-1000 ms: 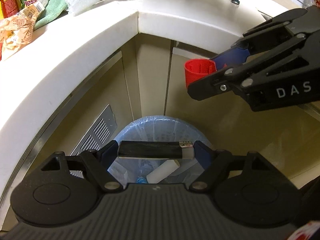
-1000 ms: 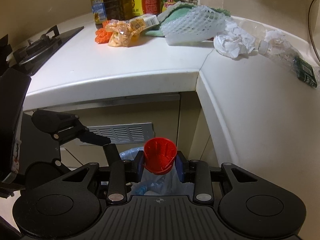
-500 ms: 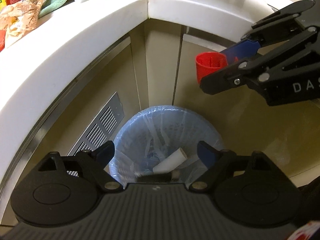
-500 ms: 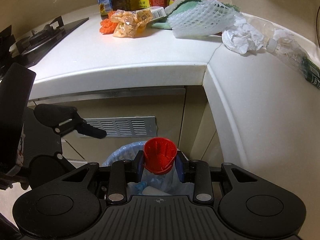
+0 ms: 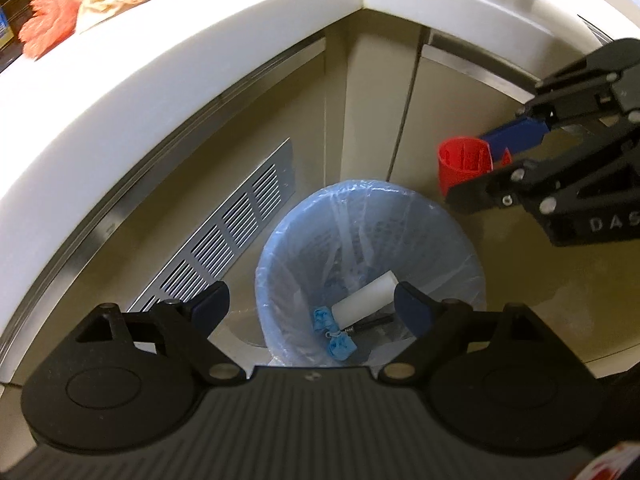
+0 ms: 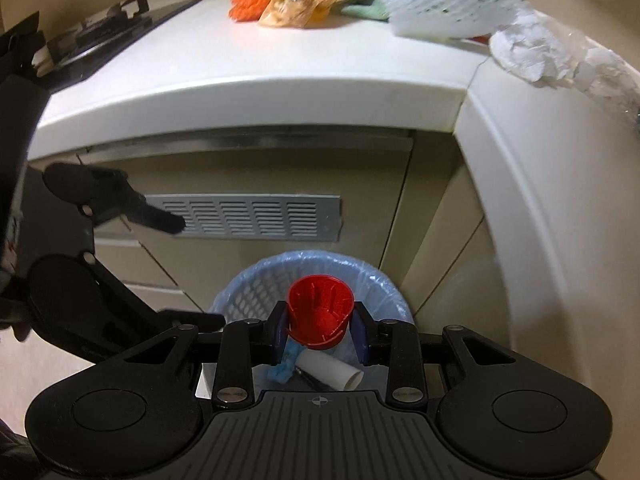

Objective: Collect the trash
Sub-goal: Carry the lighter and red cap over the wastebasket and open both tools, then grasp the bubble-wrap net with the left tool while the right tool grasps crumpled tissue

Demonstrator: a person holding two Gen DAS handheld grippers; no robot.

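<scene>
A blue-lined trash bin (image 5: 372, 256) (image 6: 256, 288) stands on the floor in the corner under the white counter. Inside lie a white tube (image 5: 366, 300) (image 6: 332, 370), blue crumpled bits (image 5: 338, 346) and a thin dark item (image 5: 370, 325). My left gripper (image 5: 312, 306) hangs open above the bin with nothing between its fingers. My right gripper (image 6: 320, 330) is shut on a red ribbed cup (image 6: 321, 310) (image 5: 464, 164), held over the bin's far rim. In the left wrist view the right gripper (image 5: 502, 160) comes in from the right.
On the counter (image 6: 256, 68) lie a snack bag (image 6: 296, 0), an orange scrap (image 6: 246, 4), a white foam net (image 6: 448, 12), crumpled paper (image 6: 524, 54), a clear plastic bottle (image 6: 600, 68) and a stove (image 6: 96, 36). A vent grille (image 5: 224, 236) sits in the cabinet front.
The black lighter held across my left gripper's jaws a second ago has dropped into the bin, and those jaws now stand wider. Both grippers have sunk closer to the bin.
</scene>
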